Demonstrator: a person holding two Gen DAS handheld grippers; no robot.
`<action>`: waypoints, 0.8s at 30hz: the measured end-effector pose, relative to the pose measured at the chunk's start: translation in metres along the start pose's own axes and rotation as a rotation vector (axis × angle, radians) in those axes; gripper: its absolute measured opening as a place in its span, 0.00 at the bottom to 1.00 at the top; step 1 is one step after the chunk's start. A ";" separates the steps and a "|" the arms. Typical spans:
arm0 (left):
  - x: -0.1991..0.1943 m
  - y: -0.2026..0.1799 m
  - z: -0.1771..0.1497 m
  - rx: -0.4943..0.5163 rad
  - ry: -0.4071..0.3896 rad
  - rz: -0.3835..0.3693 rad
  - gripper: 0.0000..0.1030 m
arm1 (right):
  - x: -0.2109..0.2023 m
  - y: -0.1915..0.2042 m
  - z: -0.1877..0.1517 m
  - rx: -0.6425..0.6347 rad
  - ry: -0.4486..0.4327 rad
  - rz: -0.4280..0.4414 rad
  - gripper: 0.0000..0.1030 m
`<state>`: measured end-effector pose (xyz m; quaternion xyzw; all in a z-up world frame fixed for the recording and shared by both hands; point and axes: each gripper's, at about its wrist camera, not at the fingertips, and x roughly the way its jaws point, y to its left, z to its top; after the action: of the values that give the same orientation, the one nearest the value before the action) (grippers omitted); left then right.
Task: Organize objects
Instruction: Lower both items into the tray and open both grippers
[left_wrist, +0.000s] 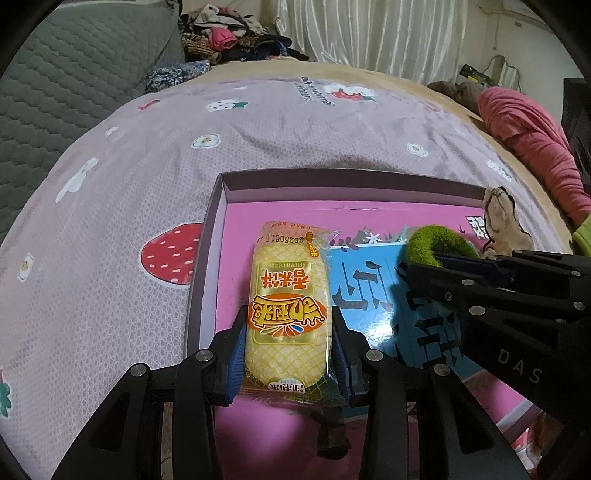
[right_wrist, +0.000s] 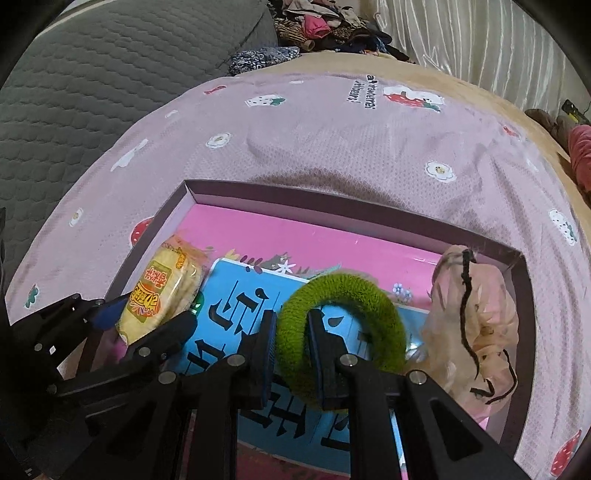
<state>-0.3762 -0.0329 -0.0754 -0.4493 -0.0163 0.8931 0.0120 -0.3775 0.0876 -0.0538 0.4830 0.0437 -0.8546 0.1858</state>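
Note:
My left gripper (left_wrist: 290, 343) is shut on a yellow rice-cracker packet (left_wrist: 286, 299), held over the left part of a shallow pink box (left_wrist: 218, 206). The packet also shows in the right wrist view (right_wrist: 162, 291), between the left gripper's fingers (right_wrist: 162, 332). My right gripper (right_wrist: 290, 332) is shut on one side of a green fuzzy hair ring (right_wrist: 365, 295), over the box's blue printed panel (right_wrist: 236, 302). In the left wrist view the right gripper (left_wrist: 424, 258) and ring (left_wrist: 436, 236) sit at right. A beige fabric pouch with black cord (right_wrist: 480, 317) lies in the box's right part.
The box's dark rim (right_wrist: 332, 195) rests on a pink strawberry-print bedsheet (right_wrist: 332, 147). A grey quilted cushion (right_wrist: 92, 74) is at left, a pile of clothes (right_wrist: 325, 26) at the back, and a pink garment (left_wrist: 524, 133) at right.

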 end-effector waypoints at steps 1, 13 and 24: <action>0.000 0.000 0.000 0.002 0.000 -0.001 0.40 | 0.000 0.000 0.000 -0.002 0.001 0.000 0.17; -0.012 0.000 -0.003 0.014 0.003 0.001 0.53 | -0.026 -0.002 0.007 0.038 -0.041 0.030 0.36; -0.062 0.004 -0.001 0.020 -0.031 0.022 0.67 | -0.086 0.006 0.007 0.034 -0.110 0.026 0.50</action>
<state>-0.3385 -0.0387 -0.0264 -0.4353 -0.0027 0.9003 0.0061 -0.3407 0.1045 0.0230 0.4389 0.0127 -0.8780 0.1907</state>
